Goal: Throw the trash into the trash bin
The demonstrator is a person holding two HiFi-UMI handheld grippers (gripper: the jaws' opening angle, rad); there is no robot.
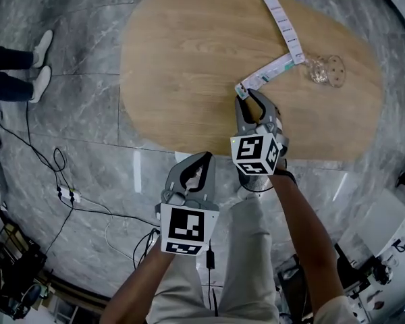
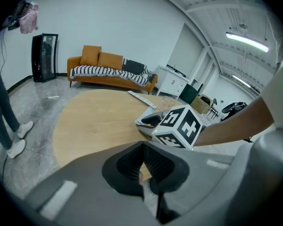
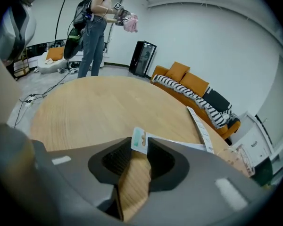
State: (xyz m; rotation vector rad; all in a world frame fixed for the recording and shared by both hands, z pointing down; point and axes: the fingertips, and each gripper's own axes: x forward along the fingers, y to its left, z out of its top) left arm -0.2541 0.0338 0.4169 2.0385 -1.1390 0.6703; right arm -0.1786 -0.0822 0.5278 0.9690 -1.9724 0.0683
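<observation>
right tongs are nearly closed, pinched on the near end of a printed packaging strip, which is laid bent across the wooden bench, close to a clear plastic wrapper. left tongs are held shut and empty at the bench's near edge.

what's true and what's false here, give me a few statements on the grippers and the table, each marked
1. The end of a paper strip sits between the fingers of the right gripper. True.
2. The left gripper holds a strip. False: its fingers are together and empty, over the floor beside the table.
3. A clear plastic piece lies on the table by the strips. True.
4. The sofa is blue. False: it is orange.
</observation>
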